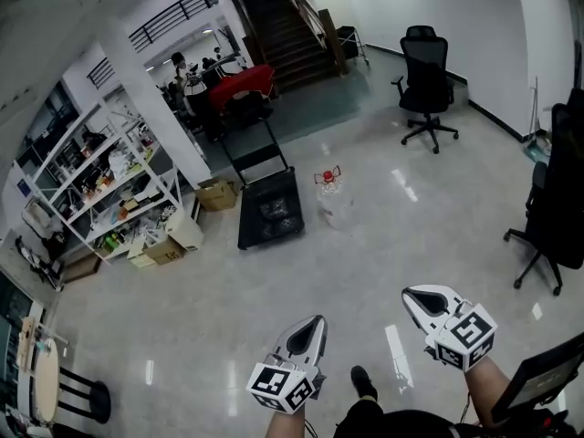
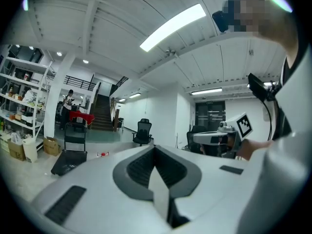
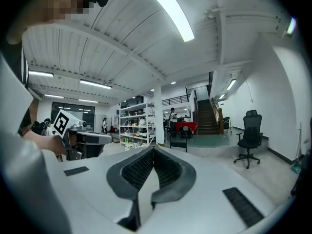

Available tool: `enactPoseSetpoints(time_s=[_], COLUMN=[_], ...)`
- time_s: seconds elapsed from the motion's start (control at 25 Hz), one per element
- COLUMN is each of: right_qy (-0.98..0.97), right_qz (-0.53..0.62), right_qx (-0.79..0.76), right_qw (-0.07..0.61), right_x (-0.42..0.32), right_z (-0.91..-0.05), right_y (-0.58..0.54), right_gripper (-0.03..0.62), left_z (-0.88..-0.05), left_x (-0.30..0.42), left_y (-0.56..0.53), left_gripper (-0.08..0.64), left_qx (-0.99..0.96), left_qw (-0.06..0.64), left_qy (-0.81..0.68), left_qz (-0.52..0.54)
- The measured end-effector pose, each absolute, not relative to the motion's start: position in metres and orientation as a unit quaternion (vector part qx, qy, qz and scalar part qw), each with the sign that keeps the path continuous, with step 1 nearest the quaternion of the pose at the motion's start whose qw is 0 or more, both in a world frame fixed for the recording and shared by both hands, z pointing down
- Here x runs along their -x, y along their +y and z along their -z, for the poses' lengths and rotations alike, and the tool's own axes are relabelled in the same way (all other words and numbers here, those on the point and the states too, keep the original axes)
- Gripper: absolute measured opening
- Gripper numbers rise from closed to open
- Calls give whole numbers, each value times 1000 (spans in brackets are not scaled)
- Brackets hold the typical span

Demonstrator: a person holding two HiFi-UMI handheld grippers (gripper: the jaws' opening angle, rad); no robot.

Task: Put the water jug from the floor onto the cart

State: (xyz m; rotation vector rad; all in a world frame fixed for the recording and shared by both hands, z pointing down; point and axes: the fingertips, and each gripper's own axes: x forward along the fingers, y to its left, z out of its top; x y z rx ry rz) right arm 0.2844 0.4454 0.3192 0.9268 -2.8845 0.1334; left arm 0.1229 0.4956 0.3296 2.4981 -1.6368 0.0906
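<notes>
**Hazards**

- The water jug [image 1: 330, 199], clear with a red cap, stands on the floor at upper centre of the head view. It is just right of the cart [image 1: 270, 210] and apart from it.
- The left gripper [image 1: 313, 327] and right gripper [image 1: 420, 297] sit at the bottom of the frame, well apart from the jug. Both claws are pressed together and pinch nothing.
- Claws not spread before contact will probably knock the jug instead of gripping it.
- The round, smooth wall and the glossy floor suggest that the jug may slip, tip or roll.
- The jug likely needs both grippers. An uneven grip may let it swing or drop.
- The cart probably runs on wheels. A push while the jug is set down may shift it.
- The cart handle stands at its far end and may obstruct a lift from that side.

**Counts**

- Water jug: one.
- Cart: one.
- Grippers: two.
- Office chairs: one at upper right [image 1: 427, 71] and one at the right edge [image 1: 557, 199]. A third behind that one cannot be confirmed.
- Shelving unit [image 1: 100, 181]: one, at left.
</notes>
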Motion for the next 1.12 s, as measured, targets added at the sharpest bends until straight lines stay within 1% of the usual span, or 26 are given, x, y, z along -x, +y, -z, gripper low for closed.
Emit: enactPoseSetpoints(time_s=[0.12, 0.32, 0.44, 0.56, 0.68, 0.88, 1.12], right_qy=[-948, -945, -941, -938, -940, -940, -943], right_qz=[-32, -30, -29, -31, -34, -53, -44], right_qx=[-311, -320, -331, -336, -329, -329, -328], right_qw=[65, 58, 67, 79, 86, 75, 47], right_x=[-256, -204, -173, -144, -123, -102, -87], right_z=[-313, -300, -301, -300, -305, -317, -319], right_y=[398, 314, 271, 234, 202, 131, 18], right_gripper=[2, 2, 2, 2, 2, 2, 2], left_z=[-329, -323, -323, -324, -329, -335, -338], left_x=[-90, -40, -2, 28, 41, 60, 69], left_y=[443, 358, 314, 272, 238, 171, 63], left_gripper=[0, 0, 0, 0, 0, 0, 0], left_qx=[-834, -846, -844, -844, -848, -845, -850], left_qw=[78, 74, 66, 75, 82, 78, 76], left_qy=[-546, -529, -533, -532, -523, -529, -521], left_qz=[-18, -8, -4, 8, 6, 6, -9])
